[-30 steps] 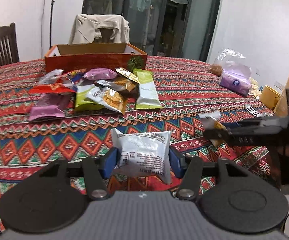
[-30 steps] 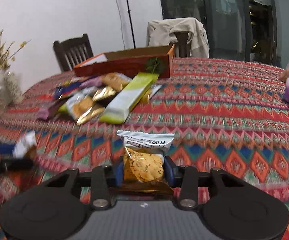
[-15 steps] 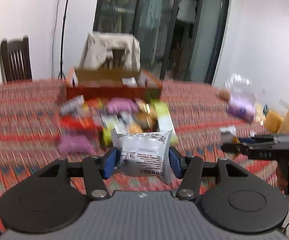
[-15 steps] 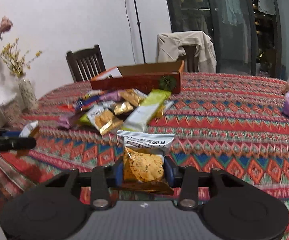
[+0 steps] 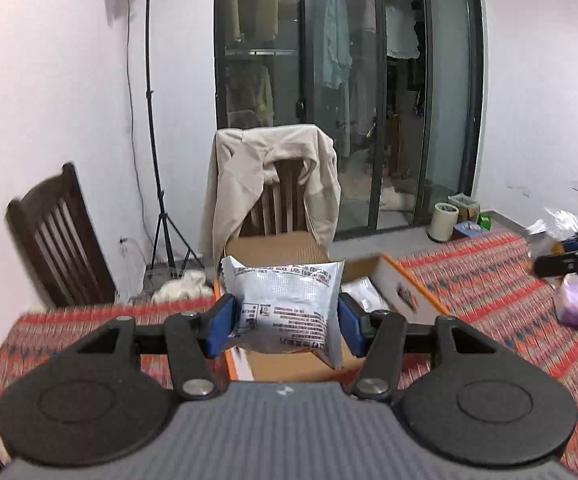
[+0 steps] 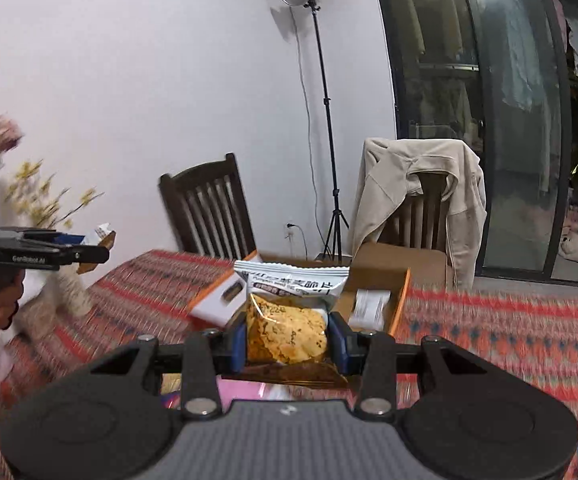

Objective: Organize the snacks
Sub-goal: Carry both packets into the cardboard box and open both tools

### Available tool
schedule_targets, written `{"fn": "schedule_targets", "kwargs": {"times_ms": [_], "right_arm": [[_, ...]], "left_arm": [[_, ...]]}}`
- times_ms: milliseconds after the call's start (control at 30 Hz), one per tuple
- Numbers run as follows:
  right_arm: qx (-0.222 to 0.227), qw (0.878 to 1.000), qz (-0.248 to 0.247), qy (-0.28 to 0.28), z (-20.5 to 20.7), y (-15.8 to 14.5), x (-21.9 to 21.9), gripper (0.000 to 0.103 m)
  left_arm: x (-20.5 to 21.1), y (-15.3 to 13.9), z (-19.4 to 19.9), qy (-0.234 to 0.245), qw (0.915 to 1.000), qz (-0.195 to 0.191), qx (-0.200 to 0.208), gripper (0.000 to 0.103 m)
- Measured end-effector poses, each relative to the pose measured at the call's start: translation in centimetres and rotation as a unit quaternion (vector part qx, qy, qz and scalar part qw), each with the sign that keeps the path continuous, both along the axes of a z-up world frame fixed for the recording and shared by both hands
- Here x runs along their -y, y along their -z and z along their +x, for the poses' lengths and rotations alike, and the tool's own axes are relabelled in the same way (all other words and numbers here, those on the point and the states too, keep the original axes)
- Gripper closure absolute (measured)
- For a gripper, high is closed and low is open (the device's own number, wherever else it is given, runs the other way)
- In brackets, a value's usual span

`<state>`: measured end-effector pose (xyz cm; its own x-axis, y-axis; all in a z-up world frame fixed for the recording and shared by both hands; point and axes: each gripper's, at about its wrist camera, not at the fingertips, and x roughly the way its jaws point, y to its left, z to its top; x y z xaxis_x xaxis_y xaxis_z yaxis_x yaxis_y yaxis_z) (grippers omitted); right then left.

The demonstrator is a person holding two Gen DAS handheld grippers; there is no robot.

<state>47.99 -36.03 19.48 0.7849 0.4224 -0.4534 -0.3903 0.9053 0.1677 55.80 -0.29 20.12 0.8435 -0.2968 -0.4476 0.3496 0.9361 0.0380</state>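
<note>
Packets in both tools, cardboard box ahead. Left tool (image 5: 285, 322) clamped on white snack packet (image 5: 287, 304), packet upright, its lower edge hanging over the open box (image 5: 405, 292), which lies directly ahead and below. Right tool (image 6: 289, 342) clamped on clear cracker packet (image 6: 289, 320), box (image 6: 399, 292) just beyond it, slightly right. Box sits on patterned surface (image 5: 489, 280), long axis running away from the left camera. Left looks nearer, likely over the opening already; judged next: let go into box. Something white already inside.
</note>
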Motion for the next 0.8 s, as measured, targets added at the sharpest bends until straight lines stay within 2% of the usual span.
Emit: {"fn": "schedule_targets", "kwargs": {"times_ms": [100,200,267,400,533,600,700,767,800], "right_arm": [[-0.022,1.0,0.005,0.003,7.0,-1.2,-1.3,0.063],[-0.047,0.999,-0.018,0.014,14.5,-0.4,-3.6,0.063],[-0.069,0.997,-0.035,0.026,18.8,0.9,-5.1,0.063],[-0.126,0.989,-0.059,0.041,27.1,5.9,-7.5,0.063],[-0.176,0.978,-0.092,0.061,32.2,12.1,-9.4,0.063],[-0.194,0.974,-0.101,0.063,33.4,14.7,-10.0,0.063],[-0.204,0.97,-0.117,0.059,34.9,17.0,-11.3,0.062],[-0.216,0.967,-0.121,0.056,35.7,18.0,-12.0,0.055],[-0.22,0.966,-0.12,0.057,35.9,18.4,-12.1,0.046]], "left_arm": [[1.5,-0.1,5.5,0.004,0.9999,-0.007,-0.012,0.047],[3.1,1.3,10.7,0.008,0.9994,-0.006,-0.032,0.047],[4.2,3.1,14.1,0.009,0.9989,-0.001,-0.047,0.047],[5.9,8.4,20.7,0.012,0.9947,0.008,-0.102,0.047],[7.1,13.5,25.2,-0.019,0.9894,0.037,-0.139,0.047],[7.2,15.0,26.6,-0.035,0.9865,0.043,-0.154,0.045],[6.7,16.4,27.8,-0.064,0.9818,0.045,-0.173,0.034],[6.2,16.7,28.1,-0.062,0.9808,0.034,-0.182,0.03],[5.9,16.8,28.1,-0.058,0.9811,0.028,-0.182,0.03]]}}
